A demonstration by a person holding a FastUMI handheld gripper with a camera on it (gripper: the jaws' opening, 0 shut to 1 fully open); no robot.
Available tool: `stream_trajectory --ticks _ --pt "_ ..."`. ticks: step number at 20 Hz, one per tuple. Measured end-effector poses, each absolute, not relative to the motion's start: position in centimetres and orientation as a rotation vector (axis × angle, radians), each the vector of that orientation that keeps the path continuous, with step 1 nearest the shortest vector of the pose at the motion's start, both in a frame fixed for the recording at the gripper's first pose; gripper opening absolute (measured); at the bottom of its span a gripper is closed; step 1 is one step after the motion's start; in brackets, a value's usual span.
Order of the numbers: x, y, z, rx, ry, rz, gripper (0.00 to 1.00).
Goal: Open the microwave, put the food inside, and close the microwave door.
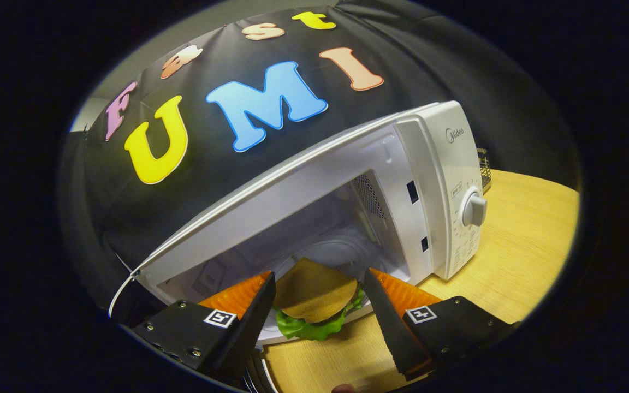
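Handheld two-finger gripper [319, 274], as seen from its own camera: two long wedge-shaped fingers [249, 322] tapered to thin edges, with ribbed faces showing on the outer sides. Each finger is carried on a chunky matte-black angular block [183, 335]. A small square black-and-white tag [220, 318] is stuck on top of the left block, and a matching one [421, 314] on the right. Small silver screws [149, 327] are dotted along the block edges. The fingers are pressed on a brown-bunned burger with green lettuce [314, 292].

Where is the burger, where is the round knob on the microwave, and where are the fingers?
burger [314, 292]: gripper view, top of the brown bun, held between the fingers.
knob [474, 209]: gripper view, front face of the round dial.
fingers [385, 314]: gripper view, inner face of one finger beside the burger.
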State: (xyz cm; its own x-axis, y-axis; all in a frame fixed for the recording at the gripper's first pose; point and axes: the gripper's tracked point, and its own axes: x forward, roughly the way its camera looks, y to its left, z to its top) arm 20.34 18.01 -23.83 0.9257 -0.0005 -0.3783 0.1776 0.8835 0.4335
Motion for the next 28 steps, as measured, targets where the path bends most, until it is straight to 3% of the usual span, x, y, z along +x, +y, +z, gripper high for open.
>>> stream_trajectory --ticks 18,28 --pt "5.2 21.7 -6.9 0.239 0.222 0.193 0.97" --pt "-2.3 28.9 -3.2 0.174 0.164 0.420 0.97"
